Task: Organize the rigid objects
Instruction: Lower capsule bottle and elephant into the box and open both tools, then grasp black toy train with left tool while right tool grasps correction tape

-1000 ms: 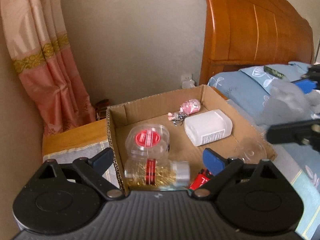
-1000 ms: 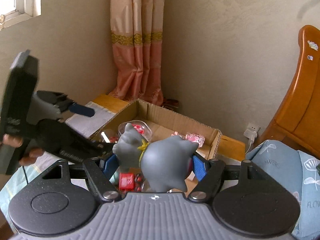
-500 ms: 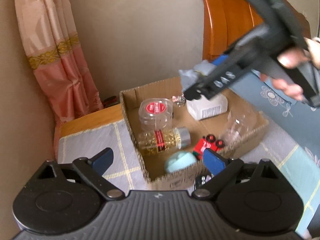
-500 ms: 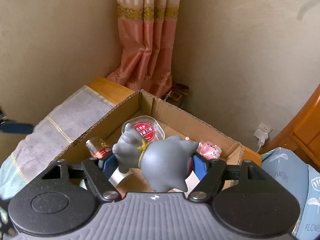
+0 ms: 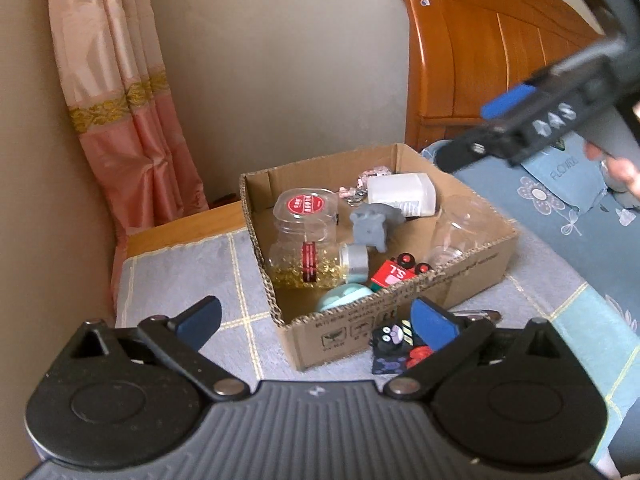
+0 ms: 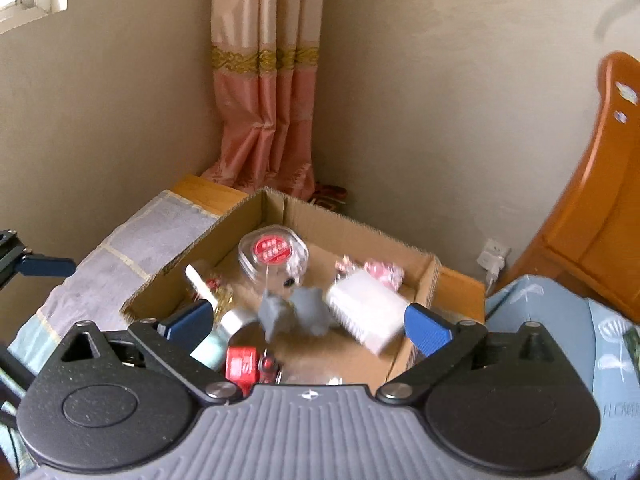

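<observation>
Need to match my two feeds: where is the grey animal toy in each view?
Left wrist: grey animal toy at the cardboard box's middle, below the white bottle.
Right wrist: grey animal toy low centre, blurred, left of the white bottle.
Shared landmark: red-lidded jar.

Your right claw (image 6: 307,322), which gripped the grey toy animal (image 6: 296,310) half a second ago, has spread wide and let it go into the cardboard box (image 5: 472,266), while your left claw (image 5: 316,316) has pulled back.
</observation>
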Demonstrator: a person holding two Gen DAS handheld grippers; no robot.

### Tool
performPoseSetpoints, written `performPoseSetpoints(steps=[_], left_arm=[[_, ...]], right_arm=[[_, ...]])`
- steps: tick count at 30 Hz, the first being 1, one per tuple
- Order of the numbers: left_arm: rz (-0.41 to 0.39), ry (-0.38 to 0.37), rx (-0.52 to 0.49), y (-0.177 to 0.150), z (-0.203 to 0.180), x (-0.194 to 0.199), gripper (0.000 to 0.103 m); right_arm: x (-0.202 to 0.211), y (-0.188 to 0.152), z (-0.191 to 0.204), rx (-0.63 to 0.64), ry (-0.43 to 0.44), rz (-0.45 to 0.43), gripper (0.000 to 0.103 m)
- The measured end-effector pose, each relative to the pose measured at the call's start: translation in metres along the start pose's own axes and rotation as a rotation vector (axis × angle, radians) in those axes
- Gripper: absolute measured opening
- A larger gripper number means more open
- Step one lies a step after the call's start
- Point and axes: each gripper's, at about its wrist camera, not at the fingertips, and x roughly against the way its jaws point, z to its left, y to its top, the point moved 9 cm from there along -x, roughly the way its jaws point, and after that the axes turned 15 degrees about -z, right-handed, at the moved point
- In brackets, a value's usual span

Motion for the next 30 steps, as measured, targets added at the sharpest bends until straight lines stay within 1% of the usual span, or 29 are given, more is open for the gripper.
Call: performPoseSetpoints(steps=[2,4,7,10,13,15,17,20,24,27,30], left_arm=[[0.002,0.023,0.019,-0.005,-0.001,0.005,0.101],[0.014,0.057,0.039,-0.014,-0.003,0.009,0.101],[0.033,0.103,0.062,-0.029,-0.004,0.015,0.101],[0.058,0.131,0.074,-0.04,-0.002,0.02,0.101],[0.059,0.147,0.1,-0.044,0.002,0.024,0.101],[0.057,0.156,0.12,-0.046,0.004,0.026,0.101],[0.059,0.158,0.126,-0.048,0.004,0.027,0.101],[0.067,0.159,0.116,-0.052,0.001,0.027,0.101],[0.068,0.164,0.108,-0.056,0.001,0.03,0.101],[0.068,0.168,0.116,-0.057,0.004,0.031,0.101],[0.071,0.172,0.127,-0.059,0.009,0.03,0.101]], right_arm=[[0.011,-0.011,0.0,-0.033,0.002,-0.003,0.103],[0.018,-0.027,0.001,-0.09,-0.012,0.008,0.103],[0.031,-0.052,0.003,-0.149,-0.04,-0.009,0.103],[0.04,-0.078,0.004,-0.19,-0.091,-0.004,0.103],[0.043,-0.103,0.009,-0.238,-0.101,0.01,0.103],[0.038,-0.122,0.014,-0.276,-0.107,0.018,0.103],[0.025,-0.141,0.02,-0.304,-0.096,0.044,0.103],[0.005,-0.164,0.024,-0.314,-0.131,0.091,0.103],[-0.011,-0.176,0.027,-0.351,-0.151,0.108,0.103],[-0.02,-0.181,0.028,-0.347,-0.188,0.108,0.103],[-0.026,-0.18,0.03,-0.319,-0.222,0.085,0.103]])
